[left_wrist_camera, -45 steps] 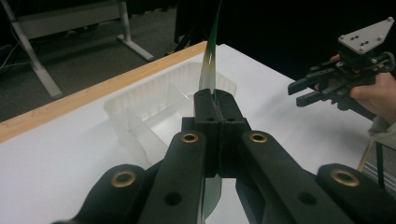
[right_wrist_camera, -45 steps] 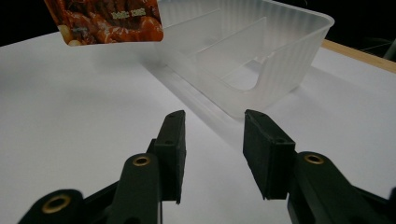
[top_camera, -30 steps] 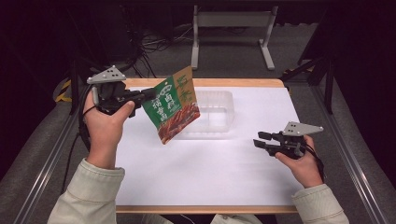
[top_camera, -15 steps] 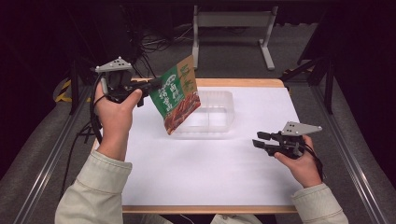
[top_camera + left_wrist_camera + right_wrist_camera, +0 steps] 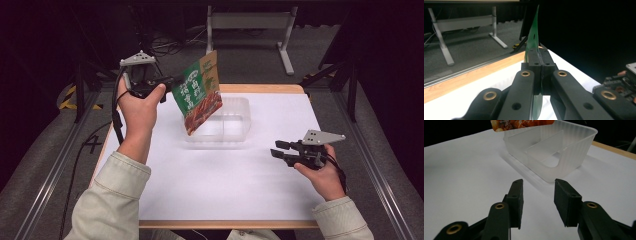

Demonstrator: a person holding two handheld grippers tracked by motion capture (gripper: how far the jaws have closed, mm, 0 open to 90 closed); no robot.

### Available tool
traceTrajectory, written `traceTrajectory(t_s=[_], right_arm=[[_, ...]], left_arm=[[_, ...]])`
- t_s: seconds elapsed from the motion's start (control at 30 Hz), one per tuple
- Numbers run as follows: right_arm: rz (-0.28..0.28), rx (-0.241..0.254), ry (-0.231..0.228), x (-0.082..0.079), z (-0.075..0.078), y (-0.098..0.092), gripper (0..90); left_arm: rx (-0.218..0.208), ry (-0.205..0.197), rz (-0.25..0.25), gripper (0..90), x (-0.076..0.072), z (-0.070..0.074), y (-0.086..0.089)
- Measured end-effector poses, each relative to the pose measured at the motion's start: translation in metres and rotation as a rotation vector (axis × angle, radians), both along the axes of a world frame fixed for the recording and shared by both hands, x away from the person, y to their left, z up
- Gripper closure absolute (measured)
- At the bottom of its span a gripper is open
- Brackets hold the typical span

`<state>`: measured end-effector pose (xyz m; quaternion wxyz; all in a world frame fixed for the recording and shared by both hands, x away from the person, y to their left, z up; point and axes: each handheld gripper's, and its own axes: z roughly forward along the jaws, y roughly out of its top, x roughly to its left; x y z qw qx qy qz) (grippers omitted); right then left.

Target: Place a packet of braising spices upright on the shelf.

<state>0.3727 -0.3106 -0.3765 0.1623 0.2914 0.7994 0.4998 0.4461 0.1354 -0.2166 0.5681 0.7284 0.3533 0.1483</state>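
Left gripper (image 5: 170, 81), fingers pinching green pouch (image 5: 200, 93) above clear tray (image 5: 235, 125) at 12 o'clock. Right gripper (image 5: 278, 149) at 4 o'clock over white surface (image 5: 225, 185), fingers apart.

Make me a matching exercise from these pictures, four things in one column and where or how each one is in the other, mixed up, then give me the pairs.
Things:
1. snack pouch
2. clear tray
3. left gripper
4. right gripper

States:
A. open, holding nothing, low over the white tabletop
B. empty, resting on the table, divided inside
C. hanging in the air above the tray's near left corner
D. clamped shut on a green edge

Pairs: 1-C, 2-B, 3-D, 4-A
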Motion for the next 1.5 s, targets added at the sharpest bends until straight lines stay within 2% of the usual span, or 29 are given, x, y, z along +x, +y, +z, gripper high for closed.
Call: traceTrajectory(t_s=[0.63,1.0,1.33,1.5], right_arm=[[0.006,0.006,-0.01,-0.002,0.004,-0.002,60.1],[0.004,0.016,-0.021,-0.004,0.007,-0.004,60.0],[0.013,0.012,-0.016,-0.003,0.006,-0.002,59.8],[0.014,0.013,-0.013,-0.003,0.005,-0.001,59.7]], left_arm=[[0.009,-0.014,0.095,90.0,0.019,-0.01,-0.026],[0.008,0.005,0.129,90.0,0.024,-0.022,-0.033],[-0.011,0.022,0.125,90.0,0.028,-0.035,-0.039],[0.003,0.021,0.12,90.0,0.03,-0.039,-0.044]])
